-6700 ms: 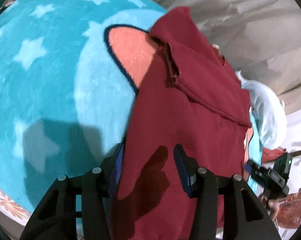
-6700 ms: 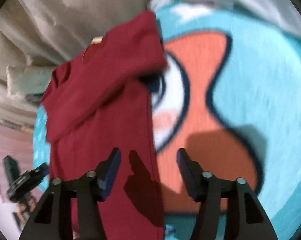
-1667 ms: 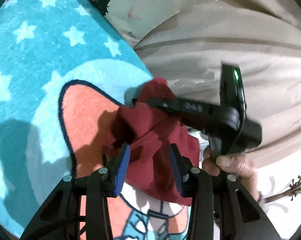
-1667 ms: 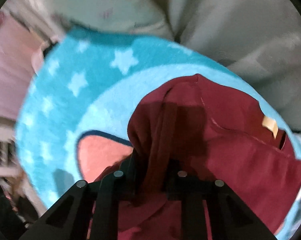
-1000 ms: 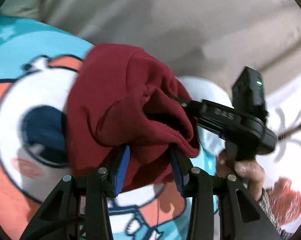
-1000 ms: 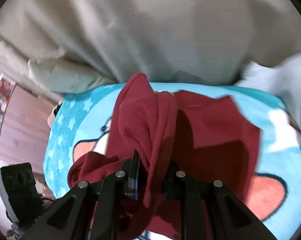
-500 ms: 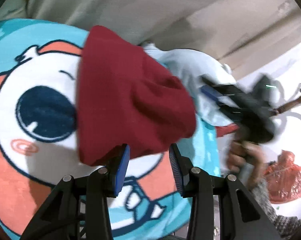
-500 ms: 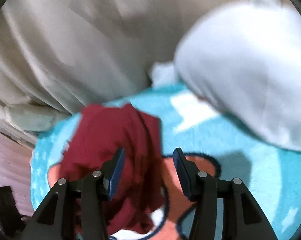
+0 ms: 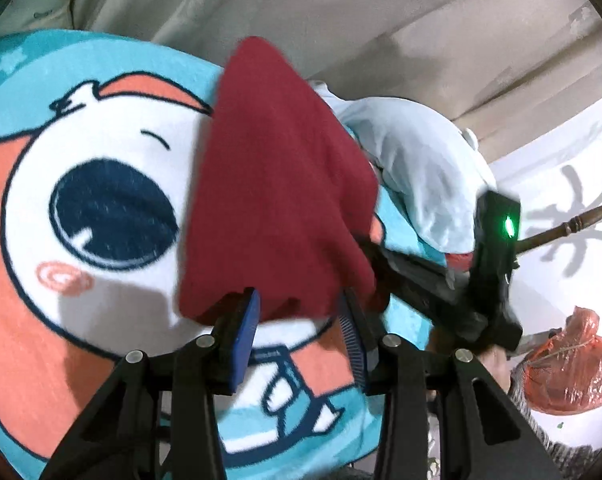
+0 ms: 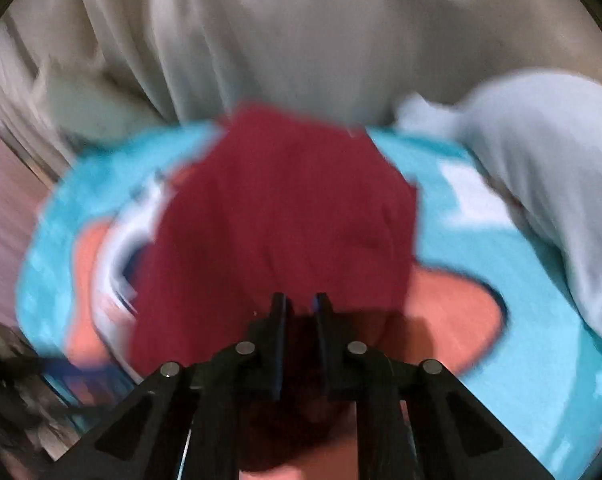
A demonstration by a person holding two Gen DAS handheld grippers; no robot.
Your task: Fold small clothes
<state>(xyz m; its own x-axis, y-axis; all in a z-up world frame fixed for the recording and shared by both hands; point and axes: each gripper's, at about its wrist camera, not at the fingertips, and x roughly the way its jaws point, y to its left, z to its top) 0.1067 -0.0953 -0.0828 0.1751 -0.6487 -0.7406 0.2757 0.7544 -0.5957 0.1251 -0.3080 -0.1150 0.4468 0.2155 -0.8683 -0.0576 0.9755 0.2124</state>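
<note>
A dark red garment (image 9: 277,184), folded into a thick bundle, lies on a blue cartoon blanket (image 9: 81,184). My left gripper (image 9: 297,320) is open, its blue-padded fingers (image 9: 243,332) either side of the bundle's near edge. My right gripper (image 9: 365,244) reaches in from the right and meets the bundle's right edge. In the blurred right wrist view the garment (image 10: 277,216) fills the middle and my right gripper (image 10: 299,308) has its jaws close together at the near edge, cloth between them.
A pale blue cloth (image 9: 421,176) lies heaped to the right of the garment and shows in the right wrist view (image 10: 541,152). Beige bedding (image 9: 301,12) lies behind the blanket. An orange plastic bag (image 9: 569,364) sits at the far right.
The right gripper was open and back from the garment half a second ago; it has moved in and closed at the garment's edge. The left gripper stays open at the near edge.
</note>
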